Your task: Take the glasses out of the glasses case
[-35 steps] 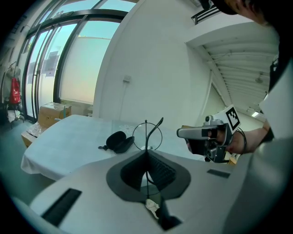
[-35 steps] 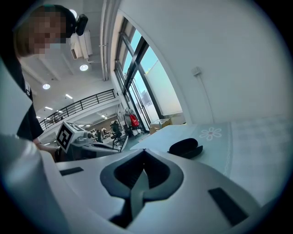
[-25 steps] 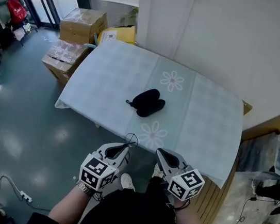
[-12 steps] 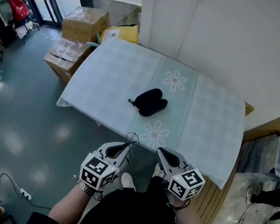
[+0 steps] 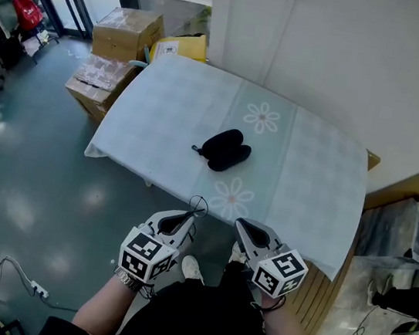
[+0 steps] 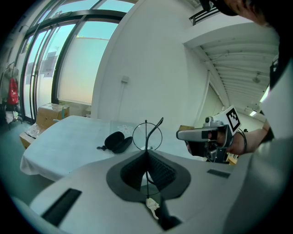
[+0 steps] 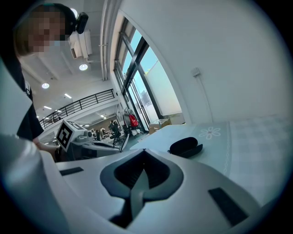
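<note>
A black glasses case (image 5: 224, 149) lies open in the middle of the pale tablecloth, and also shows as the case (image 6: 116, 141) and the case (image 7: 185, 146) in the two gripper views. Thin wire-rimmed glasses (image 5: 197, 207) stand up from my left gripper (image 5: 186, 219), which is shut on them below the table's near edge. In the left gripper view a round lens of the glasses (image 6: 147, 135) rises from the closed jaws. My right gripper (image 5: 245, 228) is beside it, shut with nothing in it, well short of the case.
The table (image 5: 308, 185) stands against a white wall. Cardboard boxes (image 5: 124, 33) and a yellow box (image 5: 179, 47) are stacked at its far left corner. A wooden slatted piece (image 5: 331, 294) and clutter sit to the right. Grey floor lies to the left.
</note>
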`<state>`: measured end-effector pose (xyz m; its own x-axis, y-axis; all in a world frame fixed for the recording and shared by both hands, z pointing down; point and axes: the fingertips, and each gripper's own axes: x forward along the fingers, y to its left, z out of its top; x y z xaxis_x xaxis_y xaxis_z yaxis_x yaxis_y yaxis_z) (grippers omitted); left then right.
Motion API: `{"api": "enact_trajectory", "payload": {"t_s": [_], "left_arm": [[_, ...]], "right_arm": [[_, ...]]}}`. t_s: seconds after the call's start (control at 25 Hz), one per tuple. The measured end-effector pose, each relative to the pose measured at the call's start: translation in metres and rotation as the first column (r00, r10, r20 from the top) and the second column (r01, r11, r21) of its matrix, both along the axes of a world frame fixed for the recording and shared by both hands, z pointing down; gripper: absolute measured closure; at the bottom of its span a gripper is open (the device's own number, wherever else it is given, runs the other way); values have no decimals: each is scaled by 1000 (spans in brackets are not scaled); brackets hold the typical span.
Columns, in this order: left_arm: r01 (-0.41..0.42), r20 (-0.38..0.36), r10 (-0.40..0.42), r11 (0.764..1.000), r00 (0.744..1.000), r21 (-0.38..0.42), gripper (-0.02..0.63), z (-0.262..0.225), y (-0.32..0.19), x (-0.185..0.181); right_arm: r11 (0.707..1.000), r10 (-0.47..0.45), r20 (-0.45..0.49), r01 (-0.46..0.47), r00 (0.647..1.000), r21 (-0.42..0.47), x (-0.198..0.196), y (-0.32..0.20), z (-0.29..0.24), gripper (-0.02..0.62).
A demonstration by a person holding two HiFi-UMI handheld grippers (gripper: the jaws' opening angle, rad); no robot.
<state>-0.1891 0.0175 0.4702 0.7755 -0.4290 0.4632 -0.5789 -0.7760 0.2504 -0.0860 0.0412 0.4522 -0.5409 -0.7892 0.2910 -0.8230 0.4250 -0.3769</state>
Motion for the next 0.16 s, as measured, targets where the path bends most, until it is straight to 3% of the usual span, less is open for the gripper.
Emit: {"api": "enact_trajectory", "payload": {"t_s": [0.16], "left_arm": [[-2, 0, 2, 1000, 1000, 1, 577, 0, 1, 2]], "right_arm": [[1000, -1, -2, 1, 1000, 1, 1, 1, 0, 572]]}}
